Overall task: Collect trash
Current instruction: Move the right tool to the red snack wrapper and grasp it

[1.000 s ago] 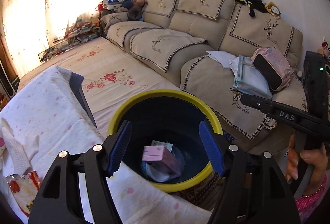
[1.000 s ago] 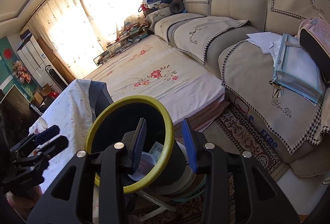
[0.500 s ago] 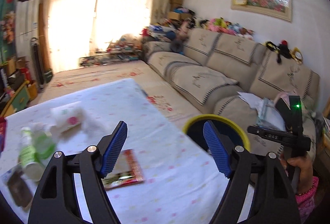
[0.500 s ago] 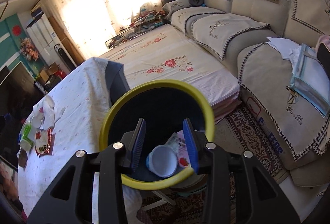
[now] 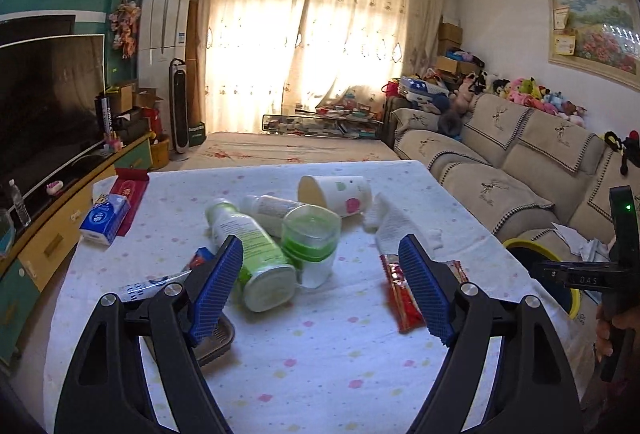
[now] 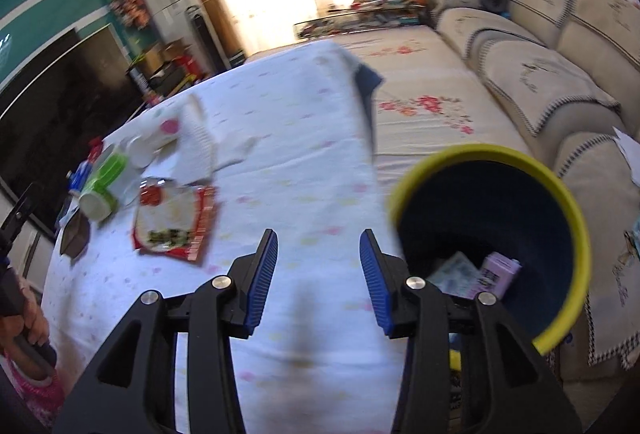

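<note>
My left gripper (image 5: 320,288) is open and empty above the table, facing a pile of trash: a green-labelled bottle (image 5: 252,254) on its side, a green-lidded clear cup (image 5: 312,240), a tipped paper cup (image 5: 336,190), crumpled tissue (image 5: 394,230) and a red snack wrapper (image 5: 402,294). My right gripper (image 6: 318,280) is open and empty over the table's near edge. The yellow-rimmed dark bin (image 6: 560,202) stands right of it, with a purple box (image 6: 498,274) inside. The red wrapper (image 6: 176,222) lies to its left.
A blue tissue pack (image 5: 105,219) and red packet (image 5: 130,190) lie at the table's left edge. A dark tray (image 5: 216,342) sits under my left finger. The sofa (image 5: 520,154) runs along the right; a TV (image 5: 44,102) stands left.
My left gripper swung from over the bin to the left, now facing the trash on the table. My right gripper also turned left from the bin to the table edge and opened wider.
</note>
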`<state>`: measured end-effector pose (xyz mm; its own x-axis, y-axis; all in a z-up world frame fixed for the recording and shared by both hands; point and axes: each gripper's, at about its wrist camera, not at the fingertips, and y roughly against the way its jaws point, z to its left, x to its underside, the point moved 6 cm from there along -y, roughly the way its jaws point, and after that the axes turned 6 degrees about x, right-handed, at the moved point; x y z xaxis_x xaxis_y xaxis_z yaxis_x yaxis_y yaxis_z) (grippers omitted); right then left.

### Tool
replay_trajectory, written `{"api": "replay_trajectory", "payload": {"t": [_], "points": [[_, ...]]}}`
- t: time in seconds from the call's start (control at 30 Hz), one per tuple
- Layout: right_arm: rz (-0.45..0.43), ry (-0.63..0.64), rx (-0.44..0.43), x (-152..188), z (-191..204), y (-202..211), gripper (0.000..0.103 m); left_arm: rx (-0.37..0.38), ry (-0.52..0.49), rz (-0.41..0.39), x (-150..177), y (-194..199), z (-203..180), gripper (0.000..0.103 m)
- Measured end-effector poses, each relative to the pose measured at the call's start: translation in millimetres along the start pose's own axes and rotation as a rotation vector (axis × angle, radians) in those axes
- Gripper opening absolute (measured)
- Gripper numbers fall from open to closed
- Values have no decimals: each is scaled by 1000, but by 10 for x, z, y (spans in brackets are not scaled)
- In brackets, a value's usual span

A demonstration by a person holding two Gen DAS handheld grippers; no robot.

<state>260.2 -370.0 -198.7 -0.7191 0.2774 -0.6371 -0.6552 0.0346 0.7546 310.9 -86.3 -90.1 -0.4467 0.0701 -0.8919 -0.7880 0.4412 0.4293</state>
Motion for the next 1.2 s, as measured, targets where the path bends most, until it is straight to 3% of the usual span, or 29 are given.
{"api": "replay_trajectory", "payload": {"t": [0.1, 0.33, 0.53, 0.67, 1.0, 1.07, 1.2], "points": [[28, 55, -40, -54, 364, -119, 48, -3, 24, -14, 82, 25, 118, 79], [55, 150, -66, -157, 1023, -315, 89, 26, 67, -10, 120, 23, 135, 82], [117, 184, -29, -150, 1323, -571, 90, -15, 55, -28, 135, 76, 137, 82], [159, 190, -13, -70, 1424, -689, 91, -1, 77, -22, 153, 81, 156, 82], [158, 249, 38, -2, 1621, -794, 95, 9, 108, -11, 201, 78, 185, 82], [149, 259, 50, 20, 1636, -788, 93, 12, 114, -11, 206, 86, 198, 82], [140, 260, 49, 40, 1658, -741, 78, 15, 118, -12, 214, 95, 197, 82]]}}
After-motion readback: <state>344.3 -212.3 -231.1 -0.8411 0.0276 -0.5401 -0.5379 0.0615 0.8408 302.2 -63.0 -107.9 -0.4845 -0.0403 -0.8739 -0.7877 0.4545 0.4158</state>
